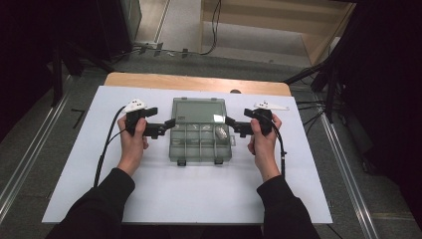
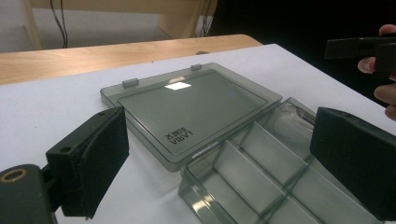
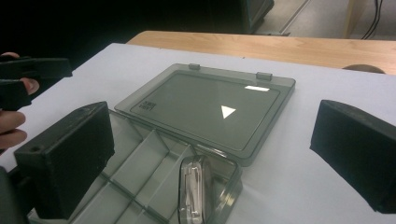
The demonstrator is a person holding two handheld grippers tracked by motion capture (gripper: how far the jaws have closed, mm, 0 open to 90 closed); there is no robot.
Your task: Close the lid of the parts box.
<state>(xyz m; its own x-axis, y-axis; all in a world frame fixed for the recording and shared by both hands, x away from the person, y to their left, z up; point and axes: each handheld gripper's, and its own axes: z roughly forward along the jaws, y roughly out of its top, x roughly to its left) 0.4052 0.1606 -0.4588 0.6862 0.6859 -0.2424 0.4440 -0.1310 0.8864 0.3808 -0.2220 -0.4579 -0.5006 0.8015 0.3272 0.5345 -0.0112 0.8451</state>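
A smoky translucent compartment box (image 1: 199,147) lies open in the middle of the white table, its flat lid (image 1: 198,109) folded back on the far side. A small clear case (image 1: 221,132) sits in a right-hand compartment. My left gripper (image 1: 166,127) stands open at the box's left edge, my right gripper (image 1: 234,127) open at its right edge. In the left gripper view the gripper (image 2: 219,158) spans the lid (image 2: 191,107) and dividers (image 2: 261,172), holding nothing. In the right gripper view the gripper (image 3: 212,158) frames the clear case (image 3: 194,189) and lid (image 3: 210,105).
A white sheet (image 1: 199,194) covers the table, with a strip of bare wood (image 1: 199,82) along the far edge. Cables trail from both grippers toward the person. Dark stands, rails and floor cables surround the table. The other hand (image 2: 383,60) shows at the upper right in the left gripper view.
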